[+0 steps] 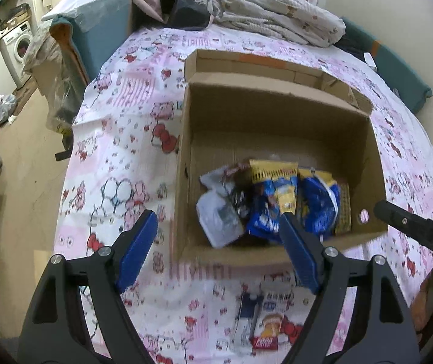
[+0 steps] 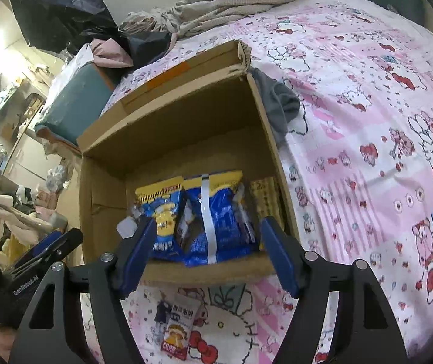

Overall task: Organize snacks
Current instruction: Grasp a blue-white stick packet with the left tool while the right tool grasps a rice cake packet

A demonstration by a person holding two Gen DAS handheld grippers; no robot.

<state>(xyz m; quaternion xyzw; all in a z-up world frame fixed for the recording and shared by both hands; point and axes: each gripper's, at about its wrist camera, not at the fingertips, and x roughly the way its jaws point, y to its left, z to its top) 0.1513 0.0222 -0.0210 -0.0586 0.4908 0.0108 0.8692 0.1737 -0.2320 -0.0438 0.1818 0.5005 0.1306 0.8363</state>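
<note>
Two hand-held grippers hang over a bed, both with their blue pads spread wide and nothing between them: the left hand-held gripper [image 1: 216,239] and the right hand-held gripper [image 2: 208,250]. Nearest, on the pink cartoon bedsheet [image 2: 368,121] just in front of the box, lies a small snack packet [image 2: 176,330] with a cartoon figure and a red label; in the left wrist view it [image 1: 269,324] is blurred and its print cannot be read, and a second thin white and blue packet [image 1: 246,318] lies touching its left side. Behind them stands an open cardboard box [image 1: 277,112] with its flaps up. Inside, against the near wall, are several blue and yellow snack bags [image 2: 213,215], crumpled and overlapping, so their number is hard to tell; one shows a white seam strip down its back. At their left is a whitish bag [image 1: 219,218], partly hidden and unclear. A yellow patterned pack [image 2: 266,200] stands at the right wall, half covered. A grey cloth [image 2: 280,103] lies beside the box. Further back, a bundled blanket [image 1: 277,9] lies at the head of the bed.
</note>
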